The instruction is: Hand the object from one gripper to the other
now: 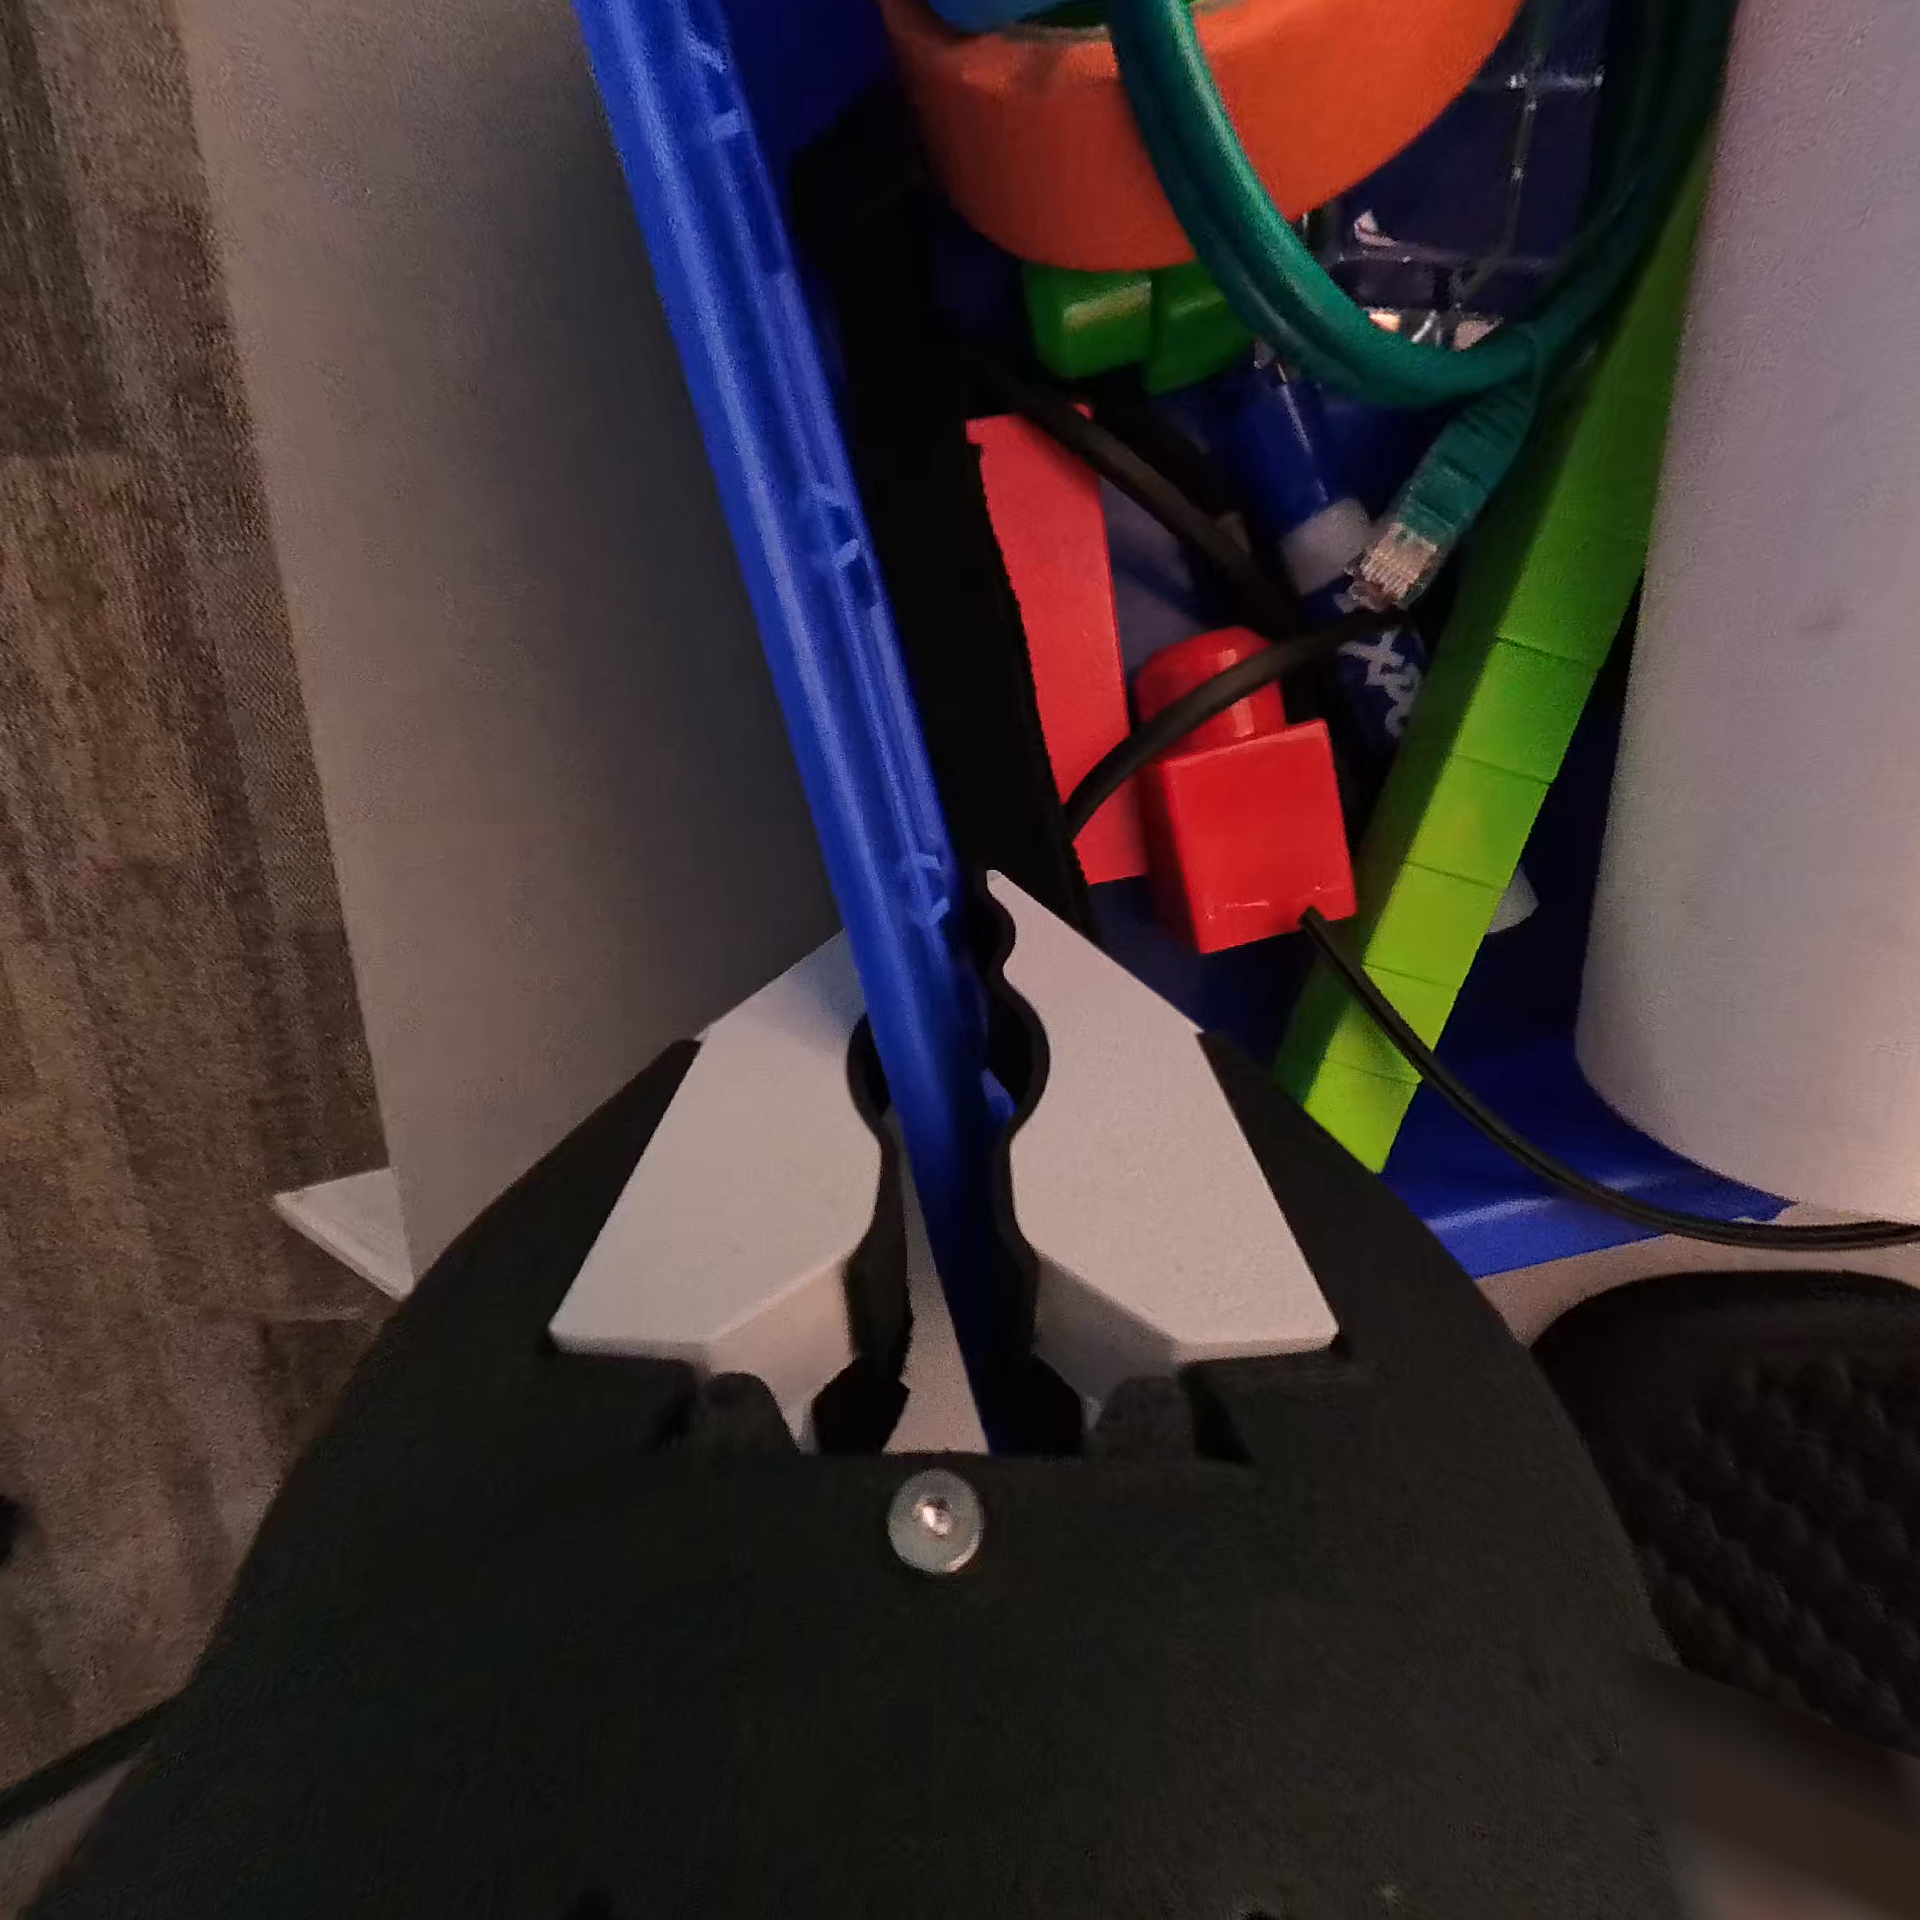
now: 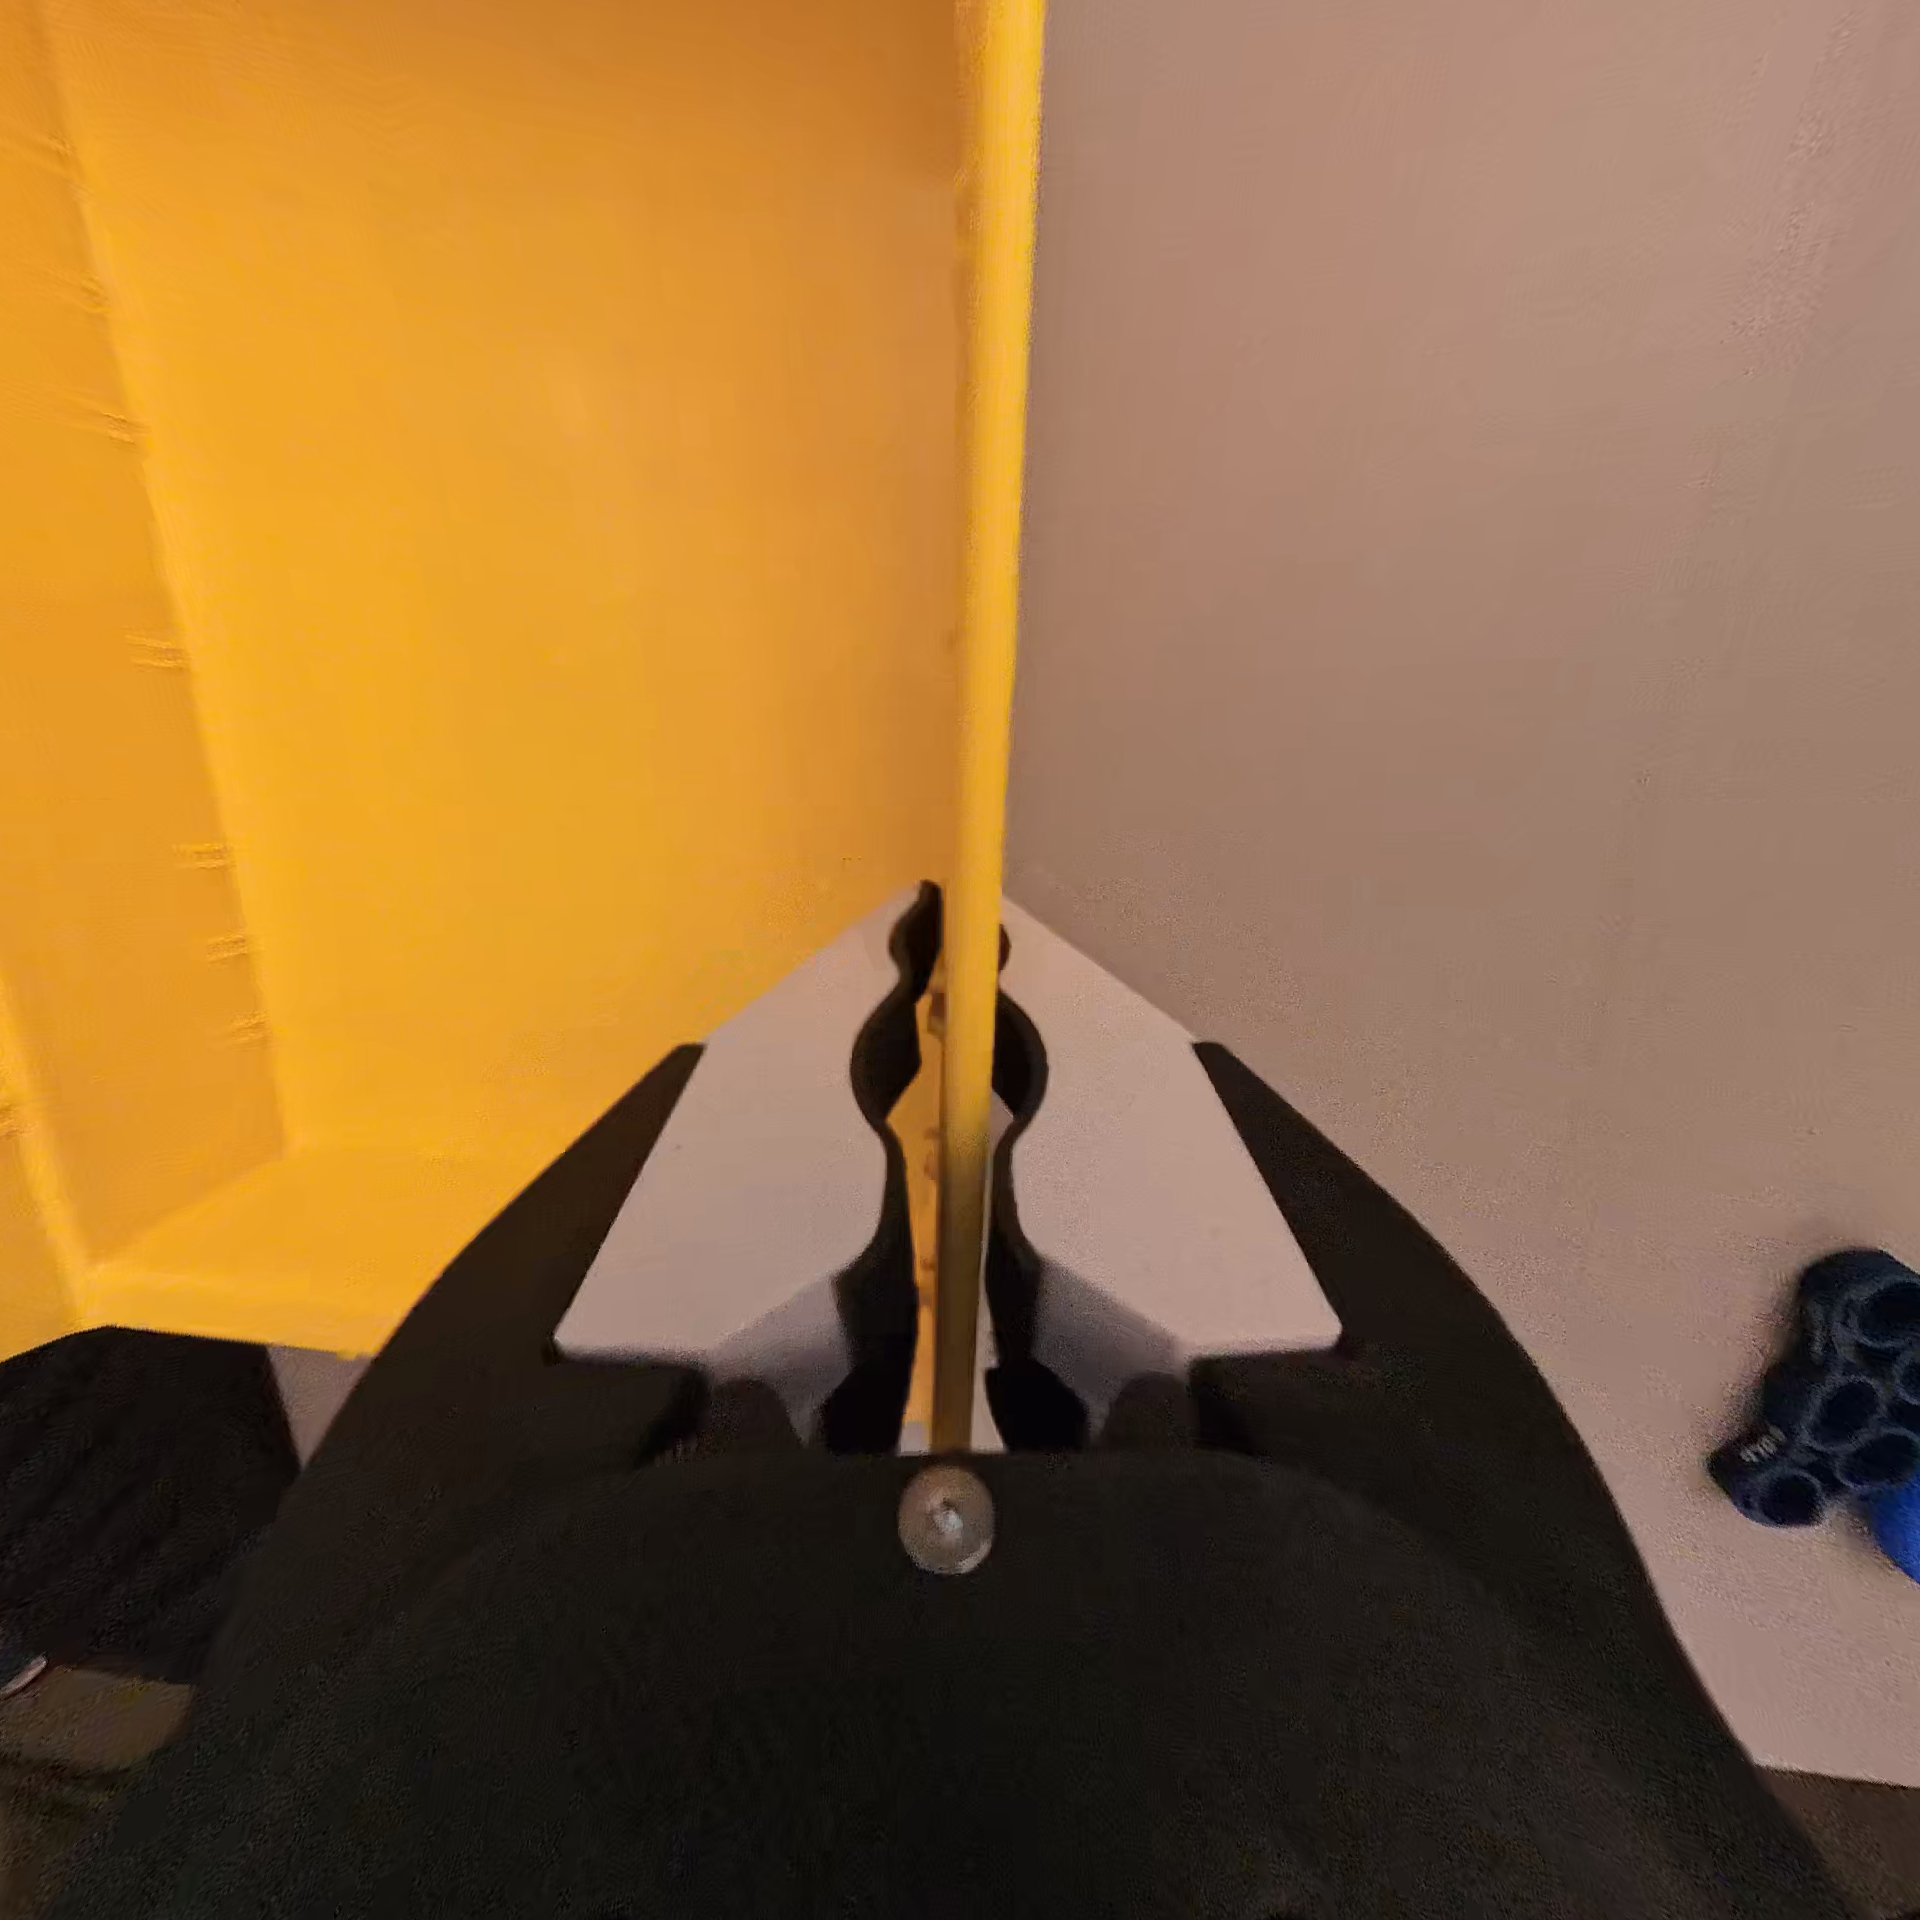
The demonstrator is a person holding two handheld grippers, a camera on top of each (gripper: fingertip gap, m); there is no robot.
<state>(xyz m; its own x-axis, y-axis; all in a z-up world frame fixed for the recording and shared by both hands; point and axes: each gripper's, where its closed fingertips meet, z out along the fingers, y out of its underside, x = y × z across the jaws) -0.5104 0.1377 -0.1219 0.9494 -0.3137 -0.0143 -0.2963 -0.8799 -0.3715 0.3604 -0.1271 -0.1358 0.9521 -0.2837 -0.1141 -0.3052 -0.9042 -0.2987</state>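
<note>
In the left wrist view my left gripper is shut on the side wall of a blue bin. The bin holds a red block, a long green block bar, an orange tape roll, a green network cable, a thin black wire and a flat red piece. In the right wrist view my right gripper is shut on the side wall of an empty yellow bin, whose inside fills the left of the view.
Both bins stand on a white table. A dark blue object with round holes lies at the table's right edge. A black textured pad lies near the blue bin. Grey carpet shows beyond the table's left edge. There is about 90 cm between the tips of the two grippers.
</note>
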